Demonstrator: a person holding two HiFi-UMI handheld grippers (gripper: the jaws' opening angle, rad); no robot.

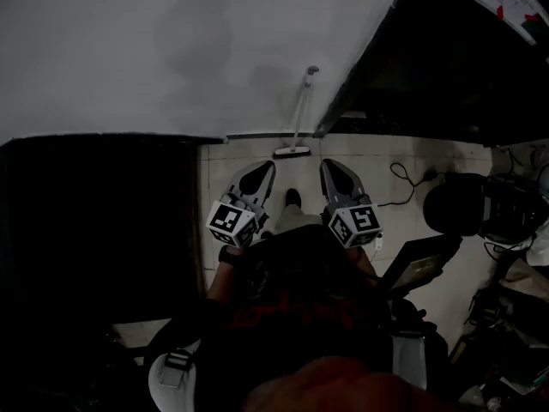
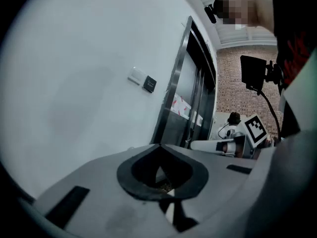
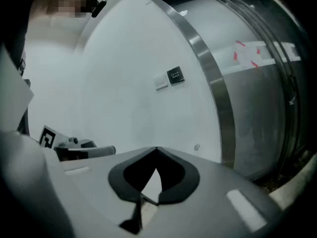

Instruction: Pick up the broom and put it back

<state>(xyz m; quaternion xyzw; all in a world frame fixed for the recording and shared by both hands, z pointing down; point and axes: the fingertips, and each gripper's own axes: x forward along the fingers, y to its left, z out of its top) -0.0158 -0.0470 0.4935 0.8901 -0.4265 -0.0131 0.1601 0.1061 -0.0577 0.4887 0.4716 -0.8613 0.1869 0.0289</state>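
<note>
The broom (image 1: 299,114) leans upright against the white wall (image 1: 154,50), its pale handle rising from a brush head (image 1: 292,153) that rests on the tiled floor. Both grippers are held side by side in front of it, a short way back, and neither touches it. My left gripper (image 1: 264,170) points at the floor just left of the brush head, its jaws closed to a point with nothing between them (image 2: 159,146). My right gripper (image 1: 329,166) is just right of the brush head, also shut and empty (image 3: 156,148).
A dark metal-framed glass door (image 1: 429,58) stands to the right of the broom, and a dark panel (image 1: 94,230) fills the left. Cables (image 1: 403,183) and equipment (image 1: 480,209) clutter the floor at right. A wall switch plate (image 3: 168,78) sits on the wall.
</note>
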